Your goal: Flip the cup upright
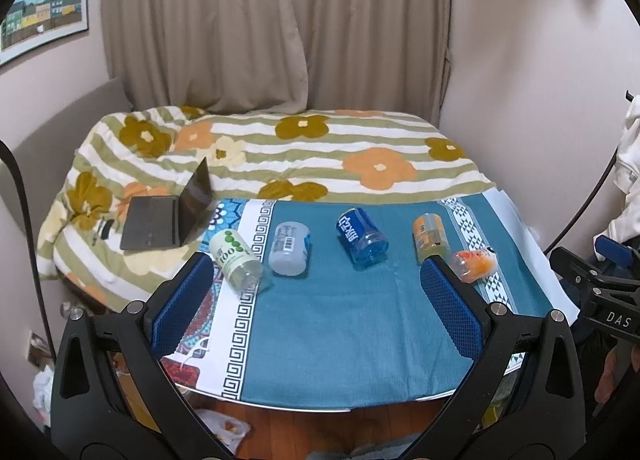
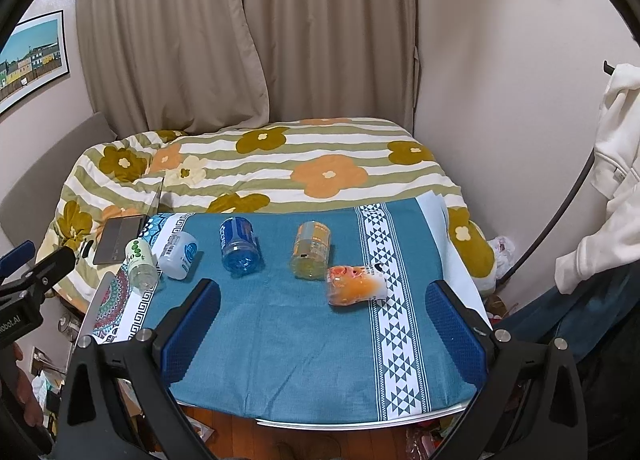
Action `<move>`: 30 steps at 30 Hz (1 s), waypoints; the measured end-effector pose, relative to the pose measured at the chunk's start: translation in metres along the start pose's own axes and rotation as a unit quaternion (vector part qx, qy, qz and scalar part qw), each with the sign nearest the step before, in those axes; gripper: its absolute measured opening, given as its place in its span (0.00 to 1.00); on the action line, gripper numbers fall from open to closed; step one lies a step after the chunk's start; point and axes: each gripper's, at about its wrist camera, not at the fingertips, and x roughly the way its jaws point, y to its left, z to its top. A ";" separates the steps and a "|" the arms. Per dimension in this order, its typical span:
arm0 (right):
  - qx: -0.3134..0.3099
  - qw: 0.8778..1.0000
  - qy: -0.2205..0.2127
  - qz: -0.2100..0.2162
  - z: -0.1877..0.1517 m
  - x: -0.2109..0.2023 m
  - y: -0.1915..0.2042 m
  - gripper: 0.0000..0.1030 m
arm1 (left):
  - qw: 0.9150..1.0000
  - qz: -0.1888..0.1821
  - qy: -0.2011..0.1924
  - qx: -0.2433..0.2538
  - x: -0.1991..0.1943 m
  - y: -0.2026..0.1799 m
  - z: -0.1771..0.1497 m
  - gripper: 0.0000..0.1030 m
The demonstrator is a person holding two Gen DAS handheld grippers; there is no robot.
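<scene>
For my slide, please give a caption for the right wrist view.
Open right gripper above a blue tablecloth where five plastic cups, nearest the orange one, lie on their sides.

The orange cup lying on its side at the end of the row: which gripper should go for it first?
Probably the right gripper. The orange cup lies nearly between its open fingers, just ahead. For the left gripper it lies far to the right, past the right finger.

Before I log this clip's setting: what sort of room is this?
Most likely a bedroom: a flowered duvet on a bed behind the cloth-covered table, drawn curtains, and a framed picture on the wall.
</scene>
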 end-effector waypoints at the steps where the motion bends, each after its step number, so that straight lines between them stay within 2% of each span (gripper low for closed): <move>1: -0.001 1.000 0.000 -0.001 0.000 -0.002 0.002 0.99 | 1.000 0.000 -0.001 0.000 0.000 0.000 0.001 1.00; 30: -0.005 1.000 0.000 0.001 0.003 -0.005 0.006 0.99 | 1.000 -0.001 -0.003 0.002 -0.003 0.000 0.002 1.00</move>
